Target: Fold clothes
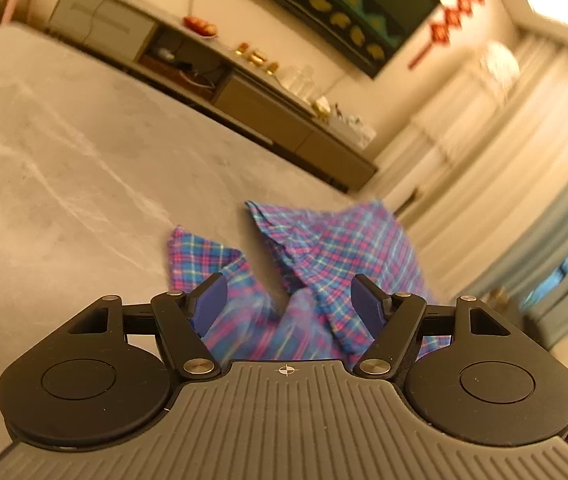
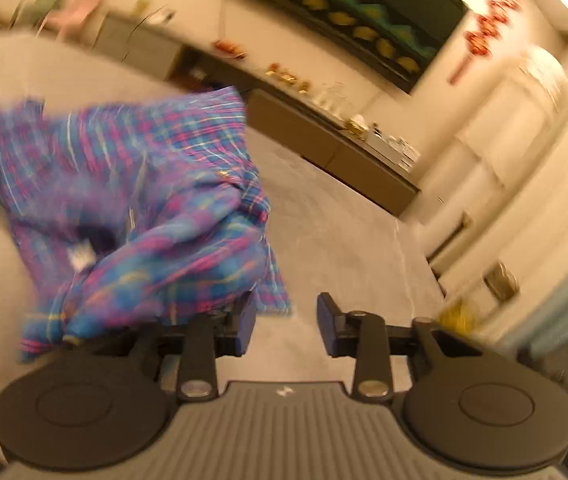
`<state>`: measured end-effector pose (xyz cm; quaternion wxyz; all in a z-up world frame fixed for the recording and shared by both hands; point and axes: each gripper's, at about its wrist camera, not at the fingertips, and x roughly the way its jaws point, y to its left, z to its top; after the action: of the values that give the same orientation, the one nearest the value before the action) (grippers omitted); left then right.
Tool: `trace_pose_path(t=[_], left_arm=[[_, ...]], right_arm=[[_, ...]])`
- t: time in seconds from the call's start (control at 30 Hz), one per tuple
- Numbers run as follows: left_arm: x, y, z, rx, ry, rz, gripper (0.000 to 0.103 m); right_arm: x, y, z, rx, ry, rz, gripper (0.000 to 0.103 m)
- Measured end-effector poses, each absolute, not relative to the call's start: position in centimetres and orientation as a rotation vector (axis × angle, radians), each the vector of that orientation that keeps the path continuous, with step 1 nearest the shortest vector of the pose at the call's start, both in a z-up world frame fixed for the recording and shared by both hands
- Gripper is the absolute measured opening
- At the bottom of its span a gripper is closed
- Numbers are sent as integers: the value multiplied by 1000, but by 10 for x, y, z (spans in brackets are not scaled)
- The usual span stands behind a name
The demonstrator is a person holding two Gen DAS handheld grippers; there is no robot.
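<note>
Grey surface [image 1: 64, 152] | plaid garment [image 1: 323, 256] ahead of left hand-held gripper [image 1: 287, 300] | jaws apart

A plaid cloth [image 1: 335, 256] in blue, pink and purple with thin yellow lines lies on a grey, marble-veined table [image 1: 64, 152]. Each tool [image 1: 287, 304] is black with dark blue pads and a ribbed grey body. Curtains [image 1: 503, 152] are cream.

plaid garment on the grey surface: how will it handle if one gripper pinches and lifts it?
The plaid garment is probably floppy: it lies in loose folds and peaks. It looks thin, so likely light; a single pinch would let the rest sag and drag. In the right wrist view it drapes over one finger of the open right gripper, so snagging seems possible.
</note>
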<state>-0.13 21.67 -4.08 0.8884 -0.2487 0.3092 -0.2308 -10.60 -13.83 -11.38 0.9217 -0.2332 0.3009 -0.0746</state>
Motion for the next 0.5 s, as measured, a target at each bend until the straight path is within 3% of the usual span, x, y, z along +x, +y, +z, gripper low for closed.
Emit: trace_pose_path(t=[0.1,0.17,0.23,0.5], left_arm=[[-18,188,-32,-439,641,-522,64],[-23,169,-31,-461,692,-576,80],[-25,148,-35,-495,768,-637,82],[24,66,-91,-455,931,-638,80]], right_arm=[[-127,-125,-108,-552,549,-122,47],[-131,-113,-101,-611,494,-76,58],[-131,-111,-101,-602,491,-33,66],[-122,-138,-118,-378,598,70,66]])
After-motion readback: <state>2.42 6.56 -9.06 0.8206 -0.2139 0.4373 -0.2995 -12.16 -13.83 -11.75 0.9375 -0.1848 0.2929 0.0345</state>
